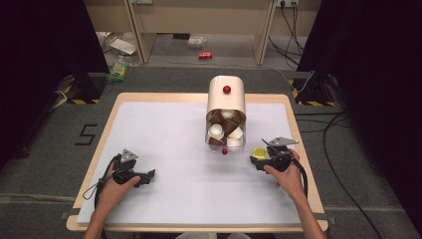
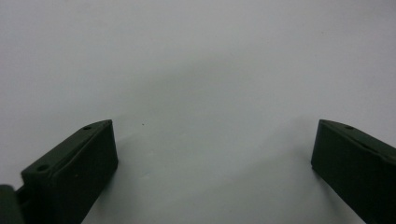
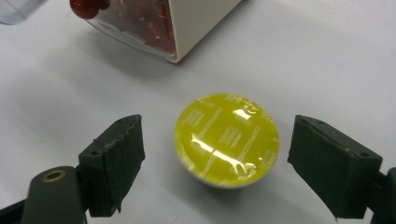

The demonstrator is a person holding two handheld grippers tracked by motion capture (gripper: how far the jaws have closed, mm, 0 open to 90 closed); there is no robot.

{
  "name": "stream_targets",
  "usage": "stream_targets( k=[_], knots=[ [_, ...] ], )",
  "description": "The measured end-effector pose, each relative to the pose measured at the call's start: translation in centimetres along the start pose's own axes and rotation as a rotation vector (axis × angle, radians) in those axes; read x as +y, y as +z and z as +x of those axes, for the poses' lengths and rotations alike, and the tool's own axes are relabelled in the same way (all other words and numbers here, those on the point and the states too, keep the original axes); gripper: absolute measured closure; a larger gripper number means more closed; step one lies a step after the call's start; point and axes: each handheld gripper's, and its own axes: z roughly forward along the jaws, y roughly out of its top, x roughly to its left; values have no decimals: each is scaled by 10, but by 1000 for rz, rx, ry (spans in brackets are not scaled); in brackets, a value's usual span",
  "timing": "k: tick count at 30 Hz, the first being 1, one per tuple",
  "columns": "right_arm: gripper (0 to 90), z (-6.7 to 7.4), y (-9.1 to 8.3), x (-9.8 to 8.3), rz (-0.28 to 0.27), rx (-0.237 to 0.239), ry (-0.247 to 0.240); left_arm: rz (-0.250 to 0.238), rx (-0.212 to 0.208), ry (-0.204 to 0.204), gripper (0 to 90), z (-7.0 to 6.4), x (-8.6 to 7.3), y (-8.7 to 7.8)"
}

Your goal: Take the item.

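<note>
Both claws spread — right claw (image 3: 215,154) flanking yellow-lidded capsule (image 3: 227,139), left claw (image 2: 212,158) over bare white mat (image 2: 196,70).

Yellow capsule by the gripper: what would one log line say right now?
right gripper: open, jaws astride yellow capsule | left gripper: open, over bare table | capsule dispenser: mid-table

Black 5 (image 1: 85,134) marked on the floor (image 1: 45,164).
</note>
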Motion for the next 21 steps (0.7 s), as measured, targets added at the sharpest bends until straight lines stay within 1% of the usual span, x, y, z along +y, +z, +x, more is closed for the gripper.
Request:
stream_targets(
  k=[7,9,14,21],
  knots=[
    [179,-1,-6,-3,-6,-6,5,0,0,0,0,0,0,0],
    [178,-2,-12,-6,-7,-10,8,0,0,0,0,0,0,0],
    [176,-3,-17,-10,-8,-14,14,0,0,0,0,0,0,0],
    [173,0,-25,-15,-10,-16,19,0,0,0,0,0,0,0]
  ],
)
